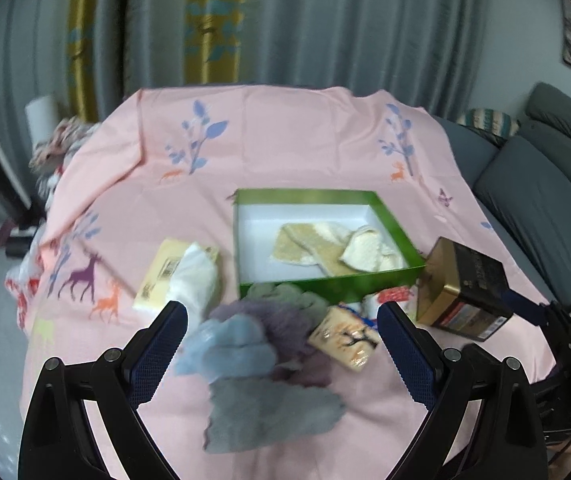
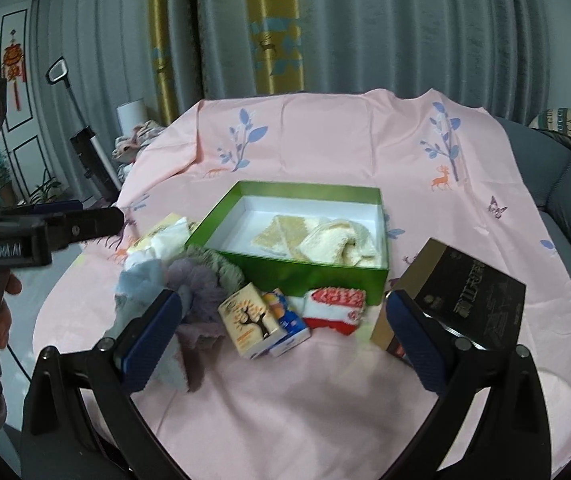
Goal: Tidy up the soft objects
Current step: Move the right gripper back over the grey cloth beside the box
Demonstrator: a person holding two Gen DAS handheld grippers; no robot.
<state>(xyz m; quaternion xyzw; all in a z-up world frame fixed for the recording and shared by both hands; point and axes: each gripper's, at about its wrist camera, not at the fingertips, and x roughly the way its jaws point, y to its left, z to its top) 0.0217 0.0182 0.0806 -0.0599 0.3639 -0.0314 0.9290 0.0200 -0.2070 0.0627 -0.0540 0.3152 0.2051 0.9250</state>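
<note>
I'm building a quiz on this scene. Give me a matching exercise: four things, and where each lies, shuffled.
Things:
1. cream fluffy cloth
2. red-and-white knitted sock
3. black-and-gold carton
4. grey-purple pile of soft cloths

Places:
A. right of the green cardboard box
B. ahead of the open left gripper
C. inside the box
D. against the box's near wall

Pairs: 1-C, 2-D, 3-A, 4-B

The black tool [image 2: 9,246] at the left of the right wrist view says "SenRobot.AI" in pale letters. The dark box [image 2: 469,304] near the table's right edge has gold writing, too blurry to read.
</note>
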